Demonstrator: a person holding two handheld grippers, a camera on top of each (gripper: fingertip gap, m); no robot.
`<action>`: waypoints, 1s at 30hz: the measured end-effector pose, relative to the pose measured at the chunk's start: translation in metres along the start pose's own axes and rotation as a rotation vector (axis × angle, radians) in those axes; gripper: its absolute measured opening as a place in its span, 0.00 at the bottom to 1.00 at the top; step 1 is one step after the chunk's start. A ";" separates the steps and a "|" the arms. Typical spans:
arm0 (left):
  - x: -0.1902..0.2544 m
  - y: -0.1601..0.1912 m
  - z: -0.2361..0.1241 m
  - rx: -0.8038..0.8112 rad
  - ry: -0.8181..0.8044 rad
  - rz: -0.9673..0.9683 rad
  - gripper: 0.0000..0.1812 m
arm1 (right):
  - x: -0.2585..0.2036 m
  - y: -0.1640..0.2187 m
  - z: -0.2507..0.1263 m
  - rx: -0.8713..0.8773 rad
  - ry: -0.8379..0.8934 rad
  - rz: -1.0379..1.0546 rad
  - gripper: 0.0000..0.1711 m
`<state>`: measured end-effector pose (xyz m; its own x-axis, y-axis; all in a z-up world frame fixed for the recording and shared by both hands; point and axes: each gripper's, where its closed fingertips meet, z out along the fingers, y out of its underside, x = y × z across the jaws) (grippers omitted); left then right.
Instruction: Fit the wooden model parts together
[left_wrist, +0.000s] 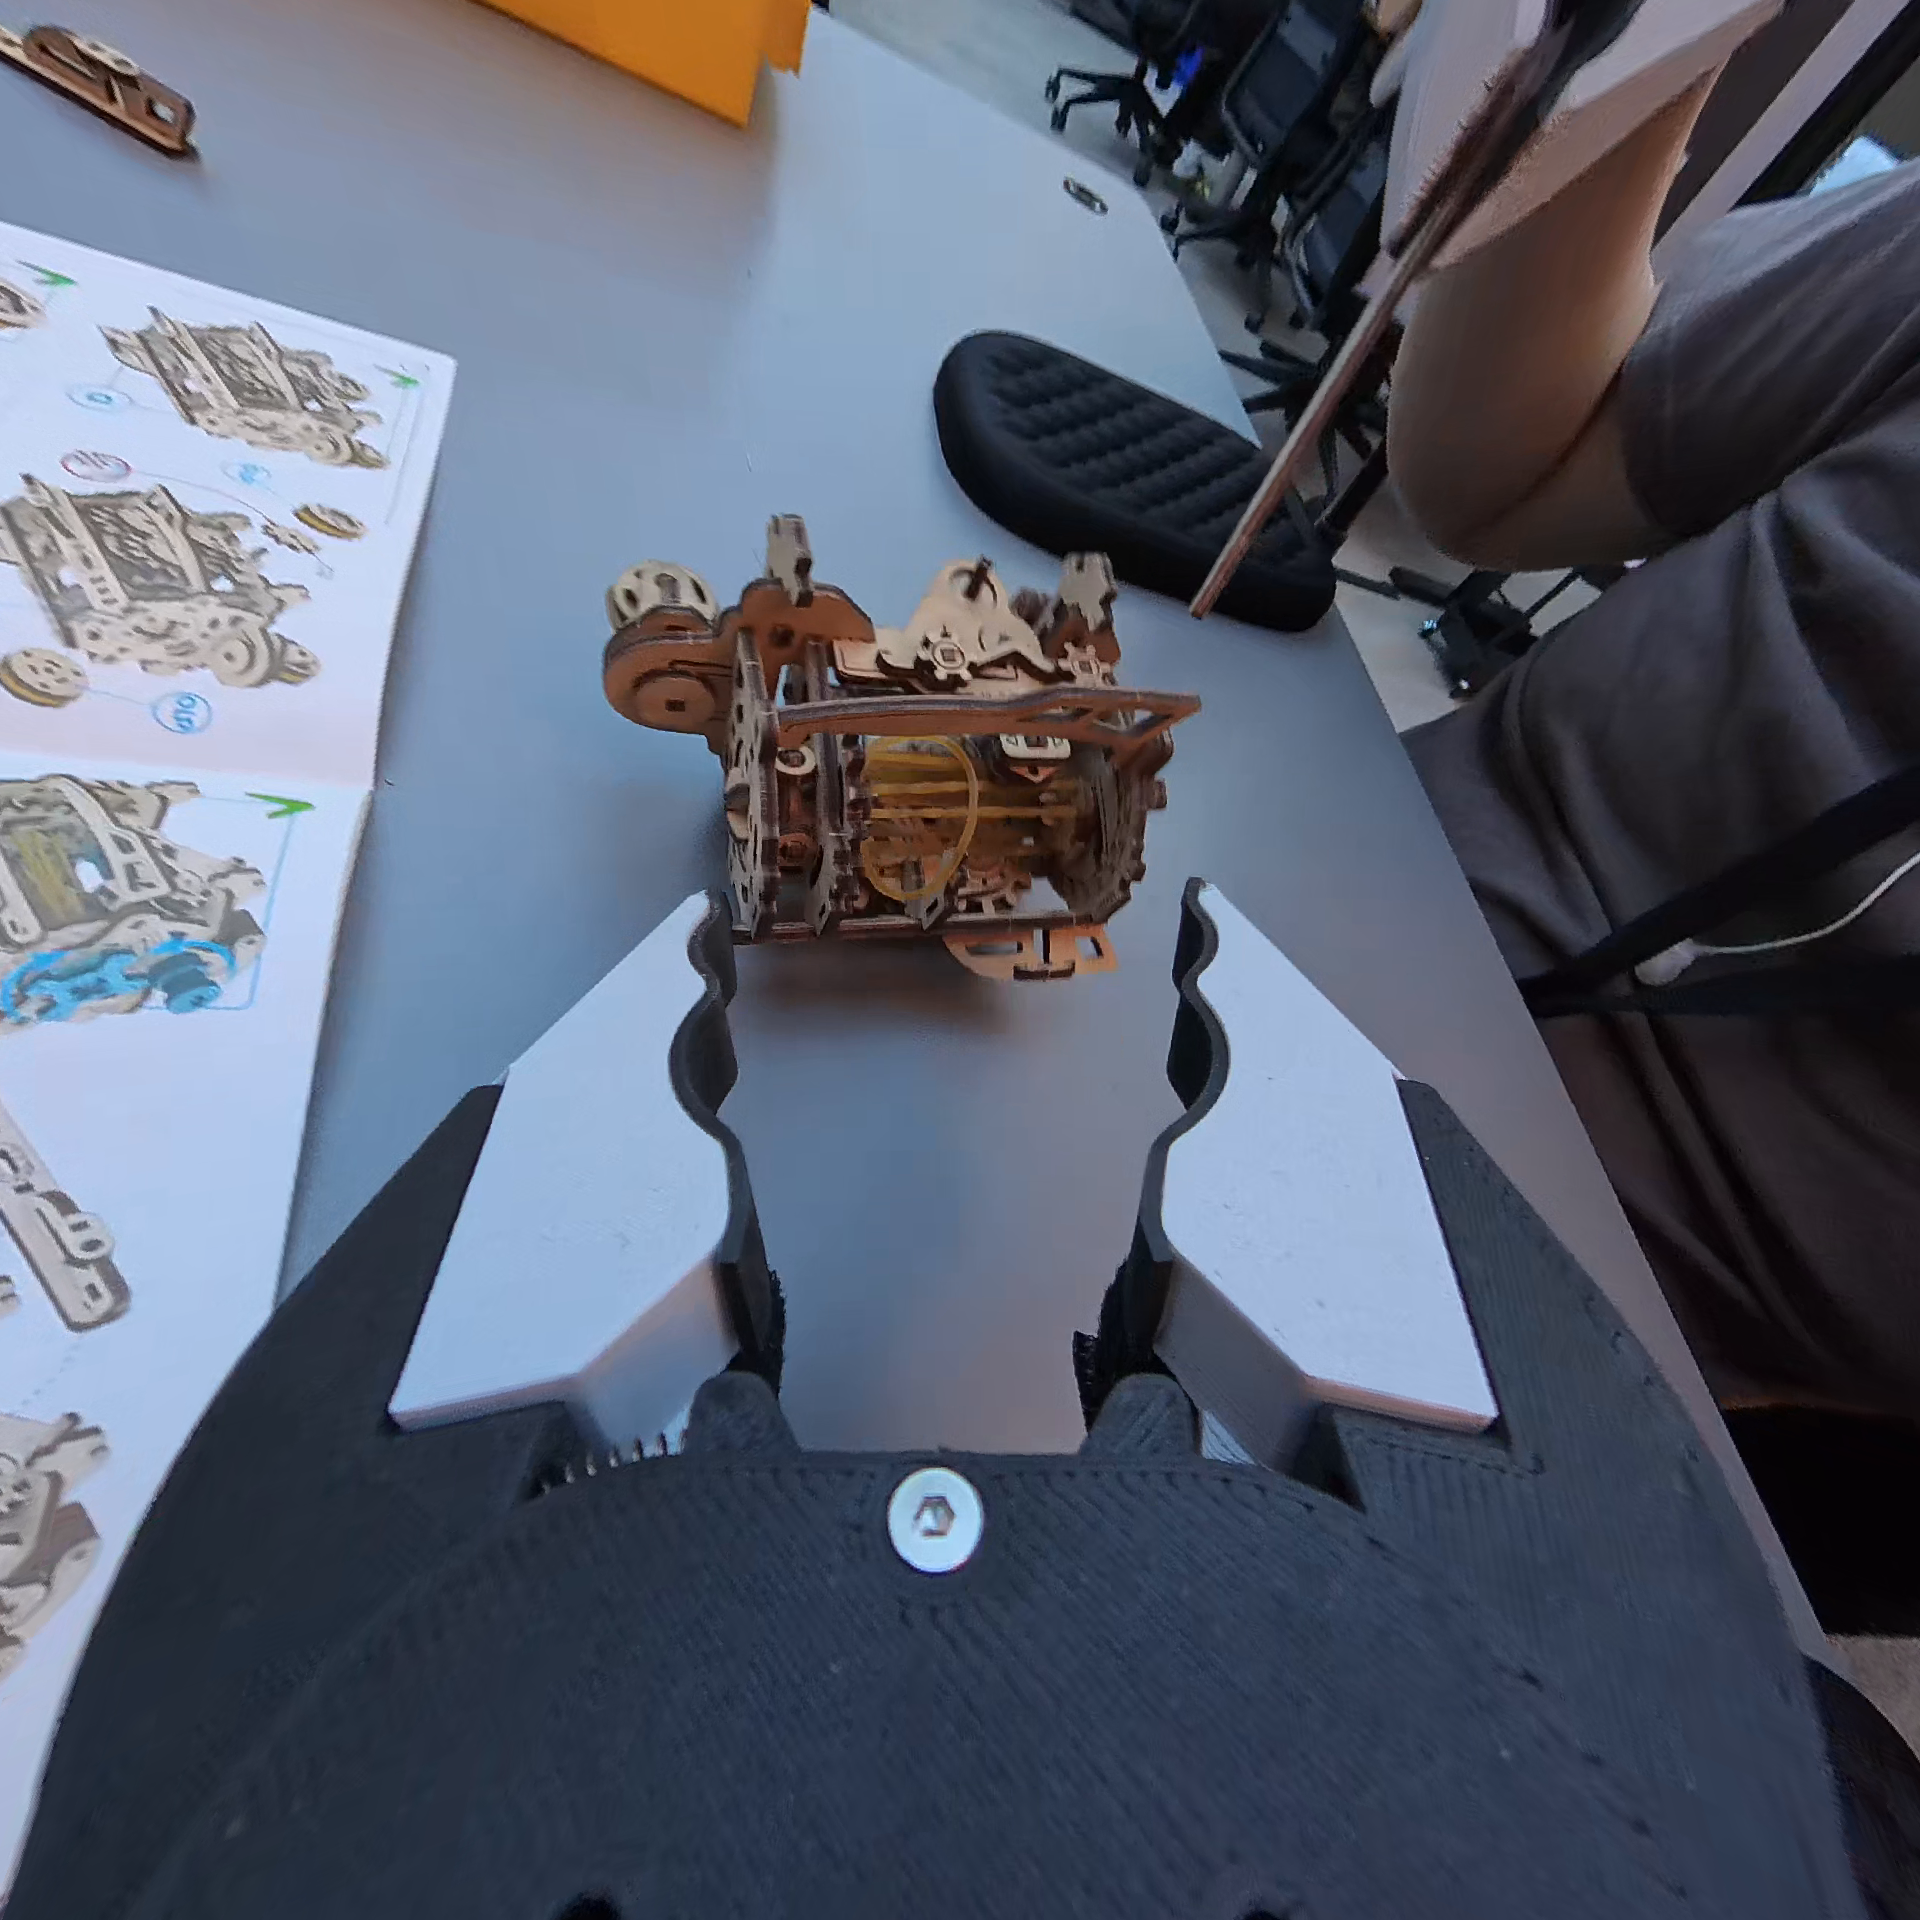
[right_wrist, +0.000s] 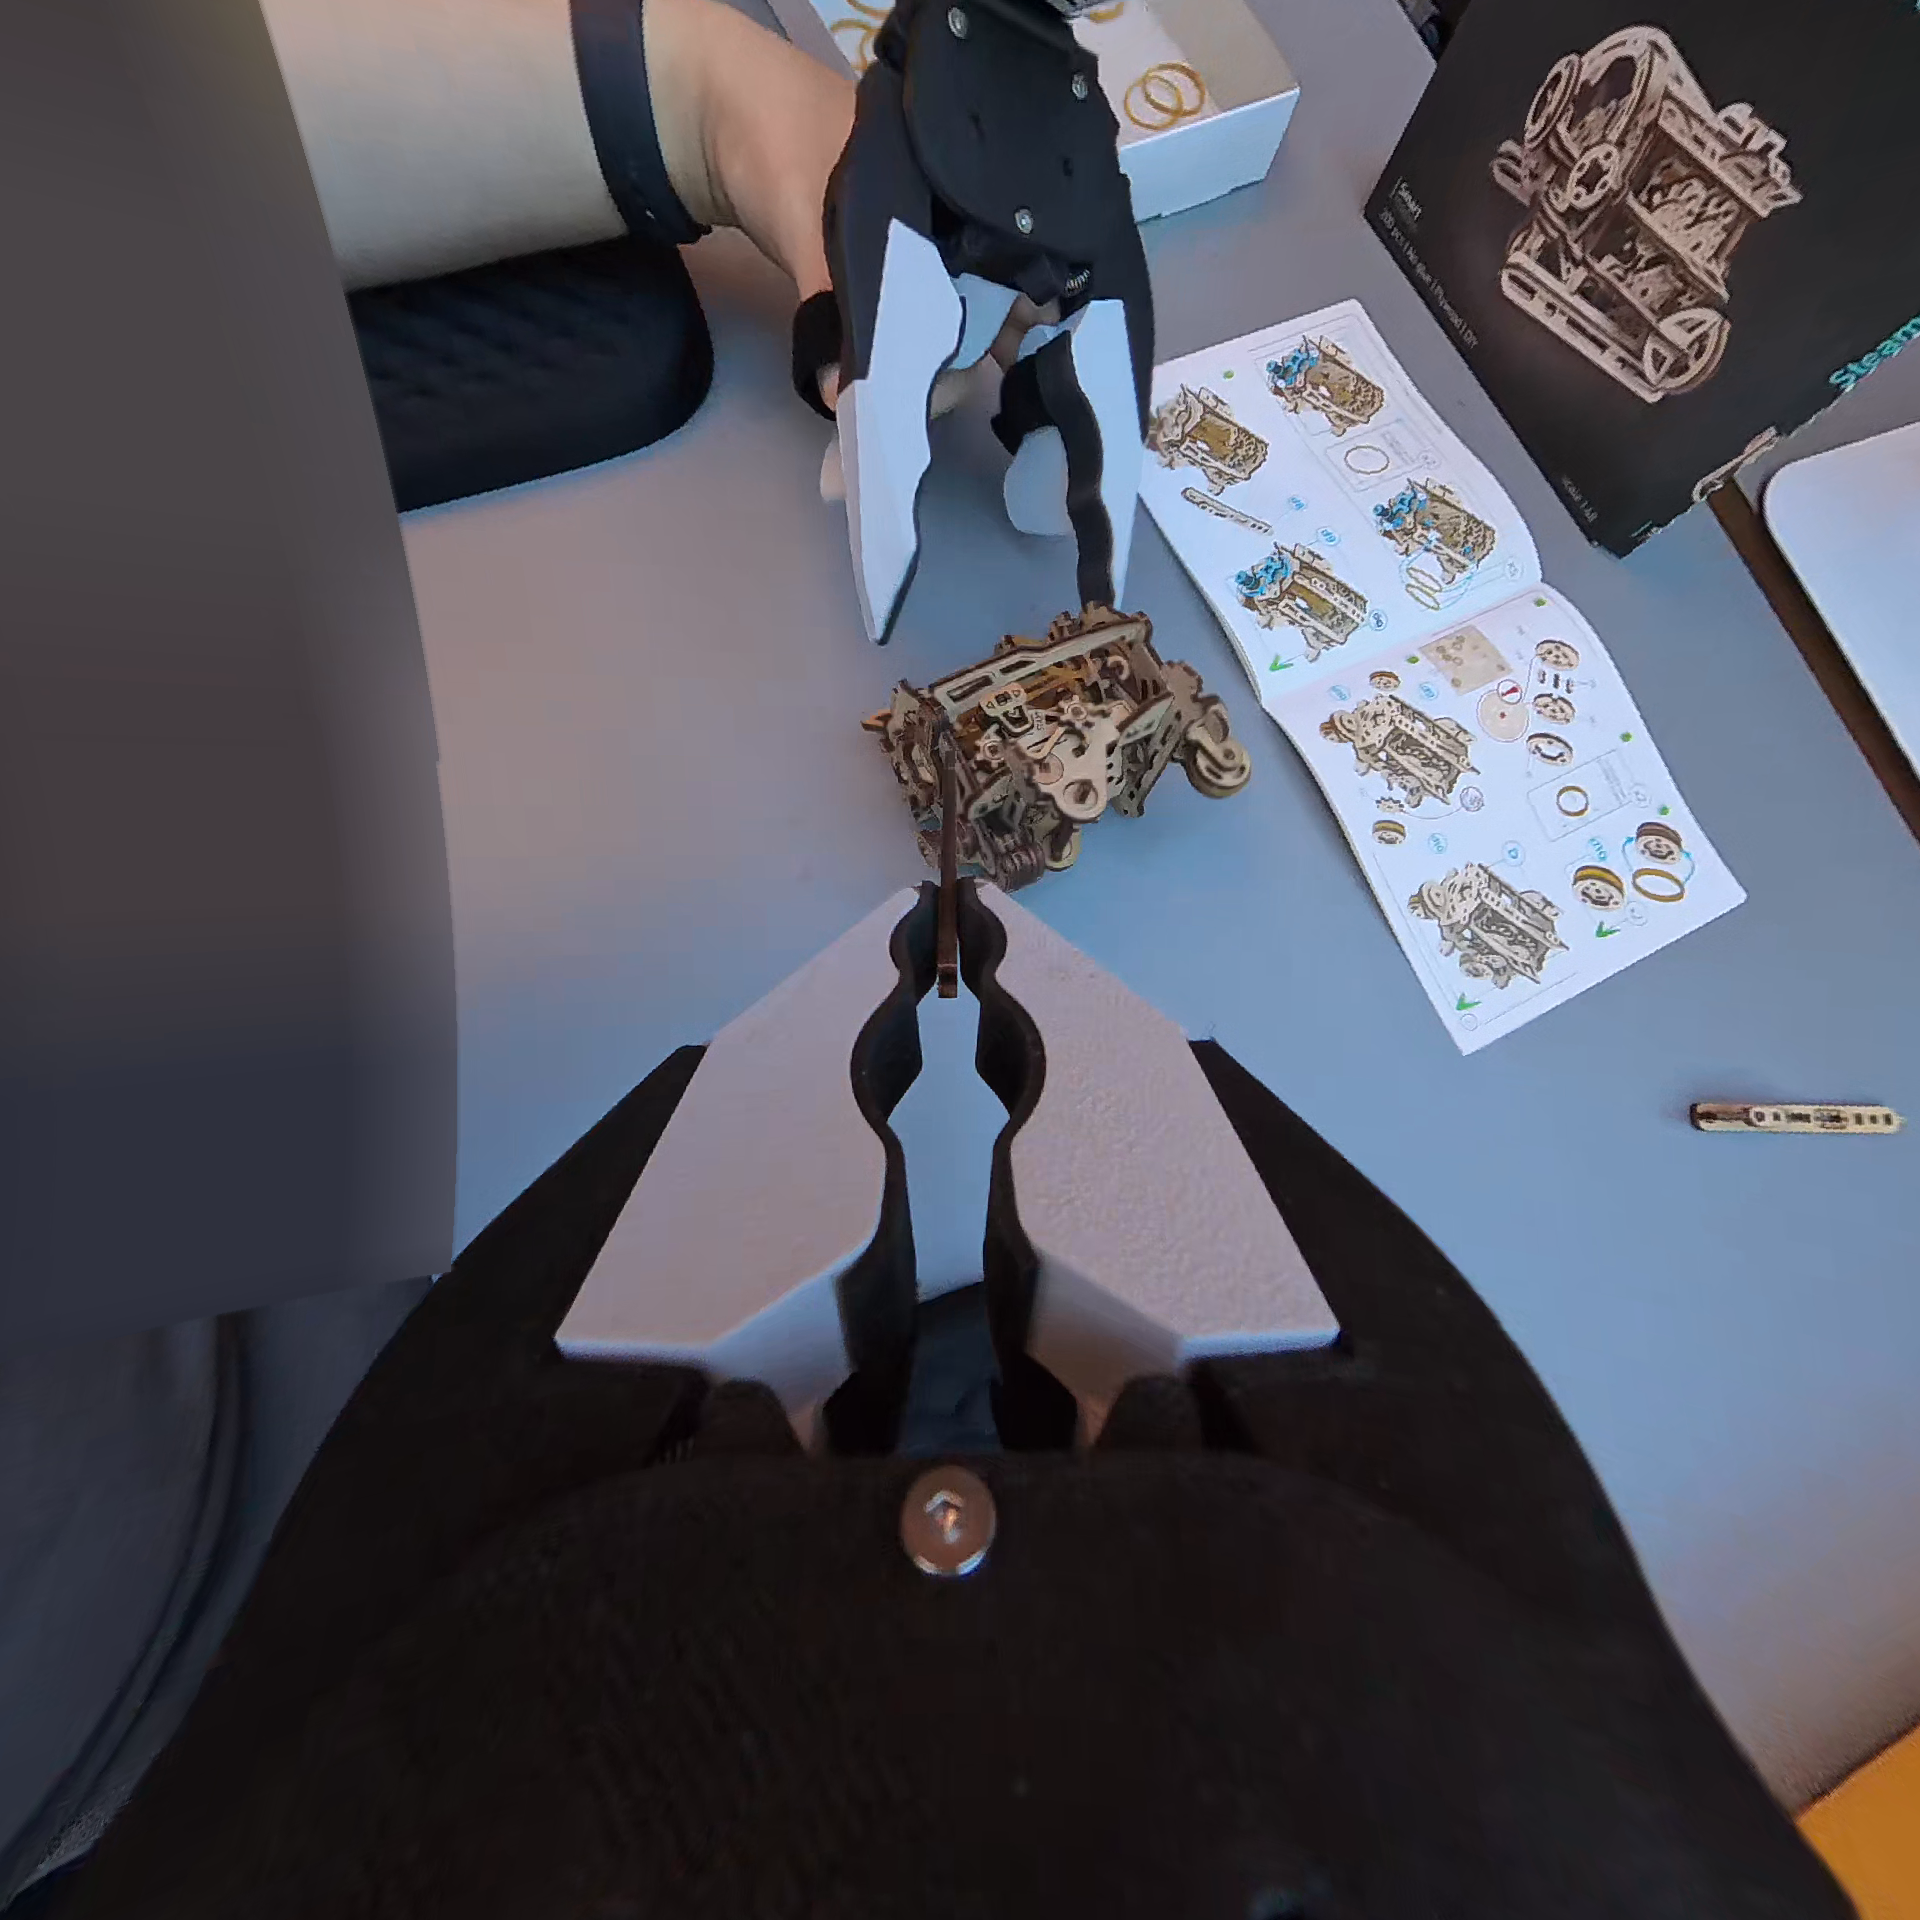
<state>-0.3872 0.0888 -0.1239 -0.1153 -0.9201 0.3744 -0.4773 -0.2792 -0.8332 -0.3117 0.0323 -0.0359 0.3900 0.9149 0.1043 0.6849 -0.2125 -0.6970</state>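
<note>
Table (right_wrist: 644, 644): grey, everything I work with lies on it.
Model box (right_wrist: 1621, 270): black, standing at the far right of my right view, closed side toward me; I cannot tell what is in it.
White tray (right_wrist: 1216, 145): open cardboard tray behind my left tongs, with yellow rubber bands (right_wrist: 1164, 94) lying loose inside.
Instruction booklet (right_wrist: 1455, 665): spread open and flat, just beside the model.
Wooden model (left_wrist: 894, 748): half-built, sitting on the table near its edge, a yellow band looped inside its frame.
My left tongs (left_wrist: 951, 904): spread apart, empty, tips just short of the model.
My right tongs (right_wrist: 948, 904): clamped on a thin wooden strip (right_wrist: 948, 831), held edge-on above the model's near side.
Spare wooden bar (right_wrist: 1795, 1118): alone on the table, well apart from the model.
</note>
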 end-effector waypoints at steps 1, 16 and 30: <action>0.002 0.003 0.000 -0.017 -0.001 -0.002 0.47 | 0.000 0.002 0.000 0.010 -0.003 0.011 0.01; 0.031 0.029 0.011 -0.135 -0.023 -0.014 0.44 | 0.005 0.015 -0.006 0.085 0.007 0.084 0.01; 0.022 0.028 0.013 -0.131 -0.068 -0.015 0.41 | -0.018 0.024 0.006 0.020 -0.026 0.022 0.01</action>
<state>-0.3915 0.0569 -0.1444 -0.0498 -0.9337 0.3545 -0.5886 -0.2593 -0.7657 -0.3061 0.0125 -0.0592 0.3887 0.9187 0.0700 0.6635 -0.2264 -0.7131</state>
